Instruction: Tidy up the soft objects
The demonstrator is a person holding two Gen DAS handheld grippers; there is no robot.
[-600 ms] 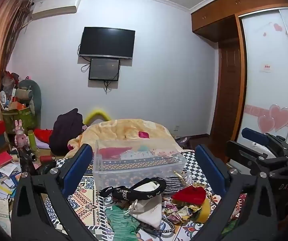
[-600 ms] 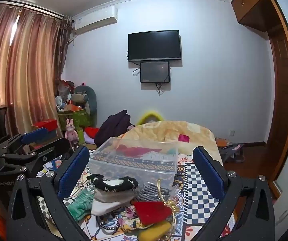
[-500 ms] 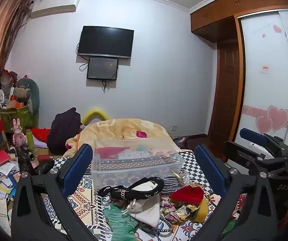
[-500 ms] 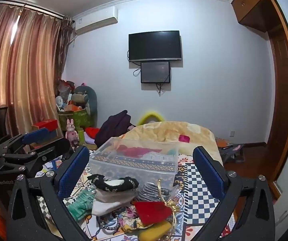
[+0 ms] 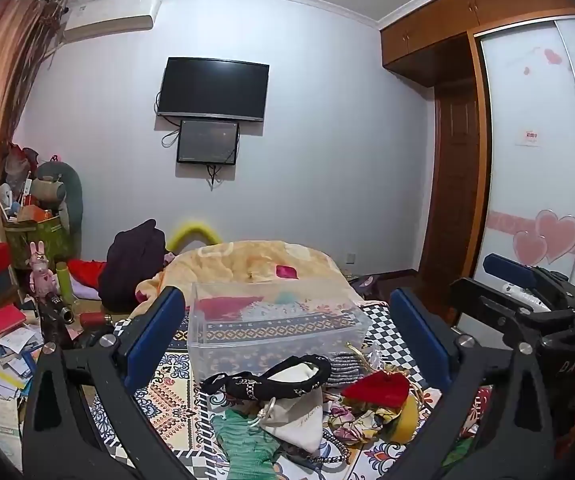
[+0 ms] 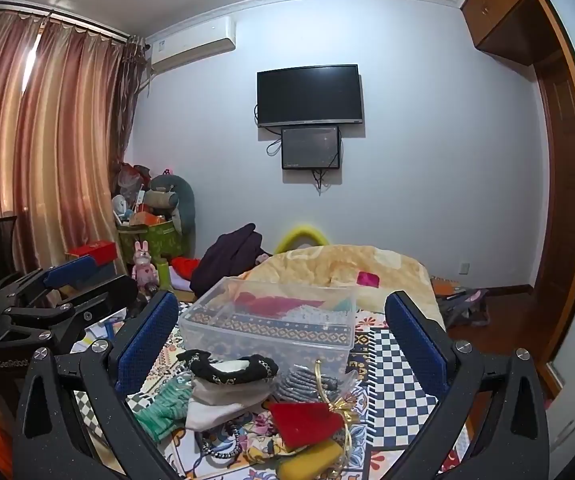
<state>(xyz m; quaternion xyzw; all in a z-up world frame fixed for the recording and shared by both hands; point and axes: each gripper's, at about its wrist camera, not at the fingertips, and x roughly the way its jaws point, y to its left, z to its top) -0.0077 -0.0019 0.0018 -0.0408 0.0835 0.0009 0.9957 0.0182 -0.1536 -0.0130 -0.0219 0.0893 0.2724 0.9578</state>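
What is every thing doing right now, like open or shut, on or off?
Left gripper: open, holding nothing.
Right gripper: open, holding nothing.
Clear bin: lid off, some items inside.
Red pouch: lying loose outside bin.
TV: screen dark.
Curtains: drawn.

"GenRobot" on left tool [image 6: 27, 362] body; "DAS" on right tool [image 5: 571, 367] body. Red sign [image 5: 530, 137] beside wardrobe door: unreadable.
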